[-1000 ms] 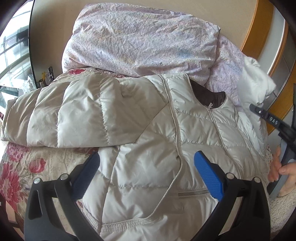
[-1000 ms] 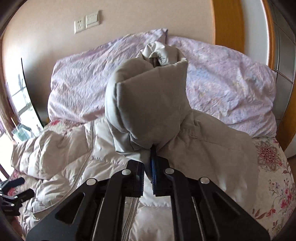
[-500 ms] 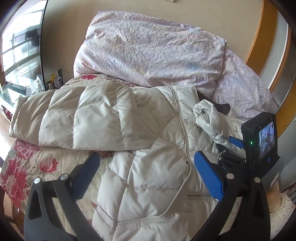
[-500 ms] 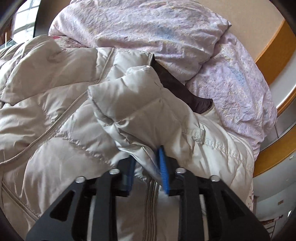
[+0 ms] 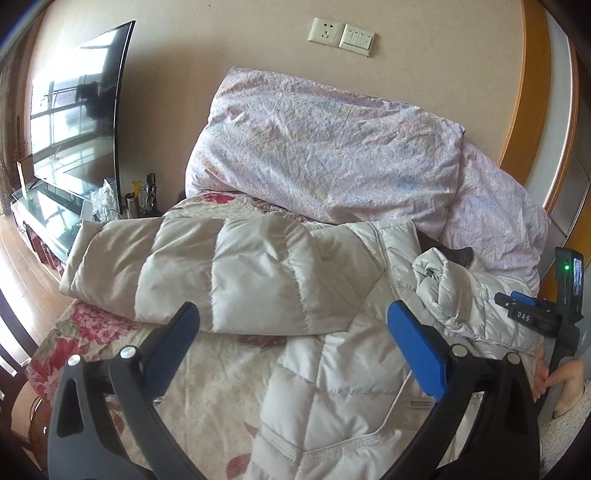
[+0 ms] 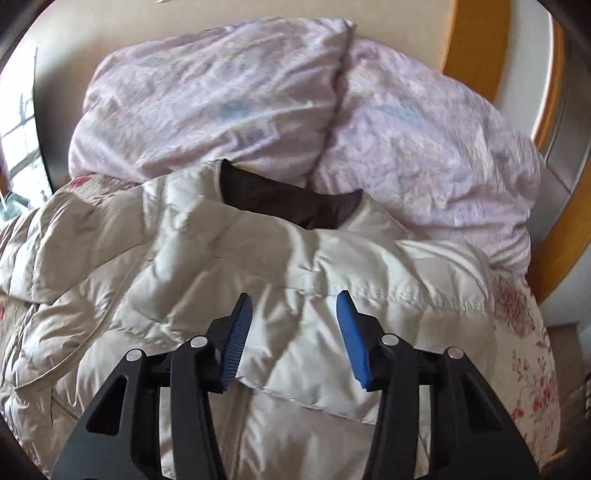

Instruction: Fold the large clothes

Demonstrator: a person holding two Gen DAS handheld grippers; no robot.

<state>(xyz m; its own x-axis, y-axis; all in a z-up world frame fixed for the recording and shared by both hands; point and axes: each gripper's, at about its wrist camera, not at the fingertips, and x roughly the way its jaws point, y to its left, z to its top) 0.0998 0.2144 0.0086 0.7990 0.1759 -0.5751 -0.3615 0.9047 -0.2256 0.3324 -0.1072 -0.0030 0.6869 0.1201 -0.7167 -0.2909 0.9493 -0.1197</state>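
You are working one cream down jacket, lying front-up on the floral bedspread with its brown-lined collar pushed against the pillows. Taking that collar as the landmark: the unfolded left sleeve is stretching straight out from the shoulder beside the collar, its long axis running crosswise to the jacket body, its cuff hanging off the bed edge toward the TV. The right sleeve is lying bunched over the chest just below the collar, already brought in.

Your left gripper is hovering with jaws spread wide and nothing between them, just below the outstretched sleeve, near the armpit end and well short of the cuff. Your right gripper is standing part open over the folded-in sleeve; its jaws have just been closing somewhat, the fabric is lying under them and the pads are not pinching it.

Judgement: the left hand is the nearer one to the remaining sleeve, and the reach is away from the collar, along the sleeve toward the cuff.

Count: one jacket, two sleeves, two lilac pillows, two grippers, one TV, one wall socket, one switch plate.
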